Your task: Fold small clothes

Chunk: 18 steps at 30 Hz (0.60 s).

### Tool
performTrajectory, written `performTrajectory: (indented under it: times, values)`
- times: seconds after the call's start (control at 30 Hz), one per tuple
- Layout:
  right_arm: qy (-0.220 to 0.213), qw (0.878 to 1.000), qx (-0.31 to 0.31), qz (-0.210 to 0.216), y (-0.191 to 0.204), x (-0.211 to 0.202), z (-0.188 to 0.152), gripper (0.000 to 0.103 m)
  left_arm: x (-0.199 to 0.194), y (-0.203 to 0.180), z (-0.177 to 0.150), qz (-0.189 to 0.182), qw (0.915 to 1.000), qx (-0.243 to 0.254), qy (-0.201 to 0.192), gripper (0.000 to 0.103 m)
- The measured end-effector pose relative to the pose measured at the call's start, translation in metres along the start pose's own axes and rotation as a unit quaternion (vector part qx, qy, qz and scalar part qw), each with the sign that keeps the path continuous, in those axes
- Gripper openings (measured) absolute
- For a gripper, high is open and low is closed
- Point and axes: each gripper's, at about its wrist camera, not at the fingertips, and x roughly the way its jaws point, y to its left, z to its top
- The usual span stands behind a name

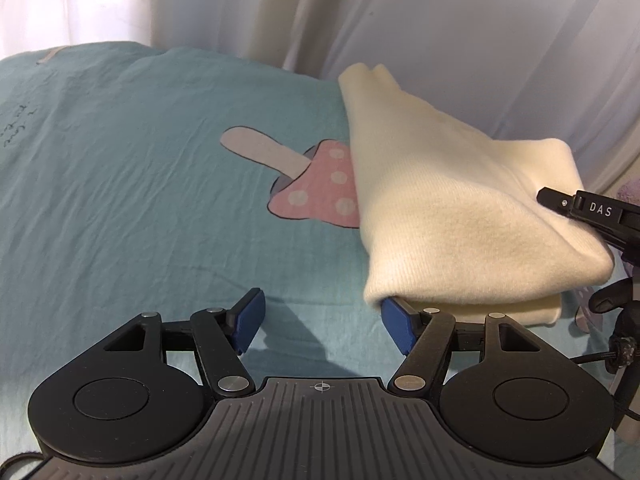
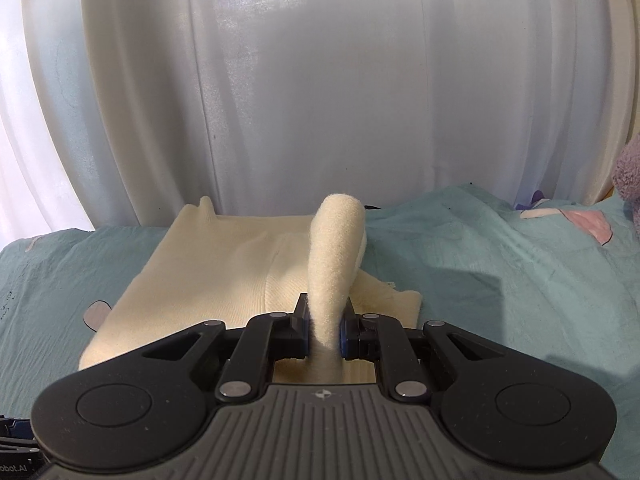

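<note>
A cream knit garment (image 1: 460, 208) lies partly folded on the teal bedsheet (image 1: 140, 200), its near edge doubled over. My left gripper (image 1: 322, 320) is open and empty at the garment's near left corner, its right pad touching the folded edge. My right gripper (image 2: 324, 330) is shut on a raised fold of the cream garment (image 2: 336, 248), lifting it above the flat part (image 2: 200, 272). The right gripper also shows at the right edge of the left wrist view (image 1: 592, 216), pinching the garment's right side.
The sheet has a pink mushroom print (image 1: 316, 184) beside the garment. White curtains (image 2: 320, 80) hang behind the bed. A purple plush thing (image 2: 628, 184) sits at the far right. Open sheet lies left of the garment.
</note>
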Motion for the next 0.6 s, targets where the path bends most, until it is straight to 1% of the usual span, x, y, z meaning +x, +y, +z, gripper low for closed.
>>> performTrajectory:
  times: [0.07,0.1,0.13,0.17,0.2,0.23,0.27,0.3,0.33,0.37,0.47,0.53,0.6]
  values:
    - [0.009,1.000,0.026,0.012,-0.009,0.007,-0.004,0.014,0.000,-0.002,0.000,0.004,1.0000,0.005,0.001,0.071]
    - [0.009,0.999,0.041,0.004,-0.015,0.003,-0.005,0.015,0.001,-0.002,-0.001,0.006,0.9999,0.010,0.001,0.071]
    - [0.007,0.999,0.052,0.001,-0.021,-0.002,-0.005,0.020,0.000,-0.003,-0.001,0.007,0.9999,0.012,0.001,0.071]
    - [0.001,0.998,0.067,0.005,-0.029,-0.011,-0.008,0.023,0.000,-0.003,-0.001,0.007,0.9999,0.013,0.002,0.071]
    - [-0.003,0.997,0.083,0.012,-0.034,-0.019,-0.009,0.027,0.000,-0.003,-0.001,0.007,0.9999,0.012,0.001,0.071]
    - [-0.001,0.994,0.109,0.026,-0.042,-0.029,-0.012,0.039,0.000,-0.003,-0.001,0.007,0.9999,0.010,0.001,0.071]
    - [0.002,0.990,0.137,0.042,-0.050,-0.040,-0.018,0.048,0.000,-0.002,-0.001,0.006,0.9999,0.008,0.001,0.071]
    - [0.007,0.985,0.161,0.058,-0.056,-0.049,-0.024,0.051,0.000,-0.003,-0.001,0.007,1.0000,0.006,0.001,0.071]
    - [0.014,0.981,0.178,0.072,-0.060,-0.055,-0.029,0.053,0.000,-0.003,-0.001,0.007,1.0000,0.007,0.000,0.071]
    - [0.029,0.975,0.200,0.096,-0.063,-0.061,-0.037,0.054,0.000,-0.004,-0.001,0.008,0.9999,0.009,0.000,0.071]
    - [0.078,0.953,0.248,0.156,-0.063,-0.051,-0.052,0.054,0.001,-0.006,-0.003,0.013,0.9998,0.016,-0.003,0.071]
    - [0.092,0.943,0.272,0.169,-0.060,-0.041,-0.057,0.054,0.001,-0.008,-0.004,0.016,0.9997,0.017,-0.005,0.071]
    - [0.085,0.933,0.299,0.181,-0.055,-0.031,-0.063,0.054,0.002,-0.010,-0.004,0.019,0.9996,0.022,-0.005,0.071]
